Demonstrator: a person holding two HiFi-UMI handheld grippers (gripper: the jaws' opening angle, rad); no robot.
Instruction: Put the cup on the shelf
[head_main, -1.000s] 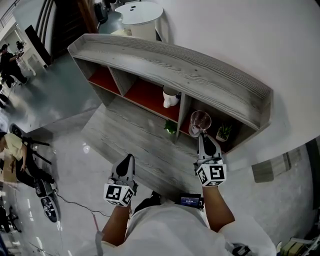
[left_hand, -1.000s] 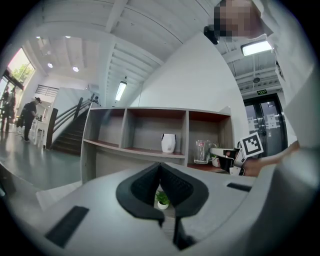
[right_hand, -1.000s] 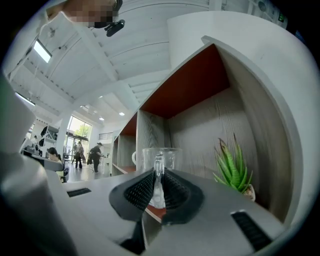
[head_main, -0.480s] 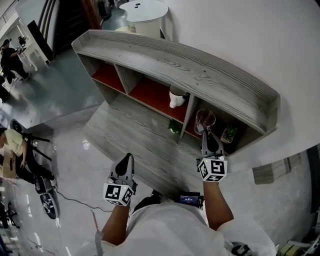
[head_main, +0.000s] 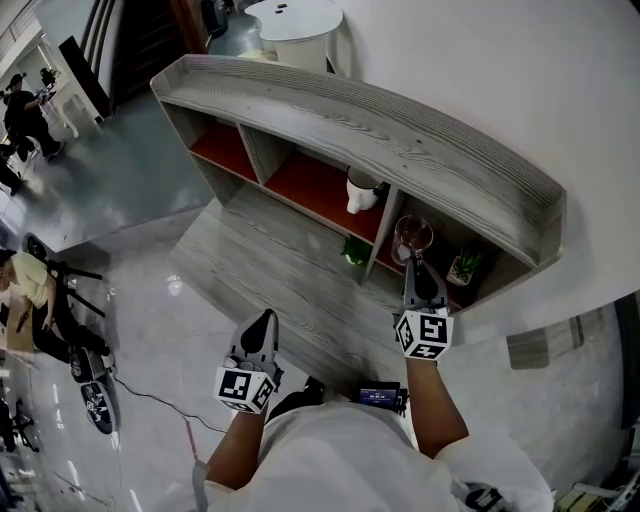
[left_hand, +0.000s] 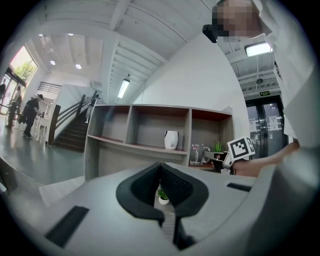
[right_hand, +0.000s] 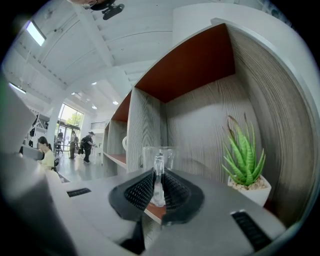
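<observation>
Grey wooden shelf (head_main: 400, 140), upper centre. The right gripper (head_main: 410, 265) pinches the glass cup (head_main: 411, 237) by its handle inside the rightmost compartment, beside 1 potted plant (head_main: 465, 266). The left gripper (head_main: 264, 320) is closed and empty. Placement step, apparently; next, settle the cup, then release.

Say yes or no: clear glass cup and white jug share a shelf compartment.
No: the clear glass cup is in the end compartment beside the green potted plant, the white jug next door.

cup (right_hand: 150, 157) base — hidden behind right gripper (right_hand: 158, 186) | jug (head_main: 361, 190) top — under shelf (head_main: 400, 140) top
</observation>
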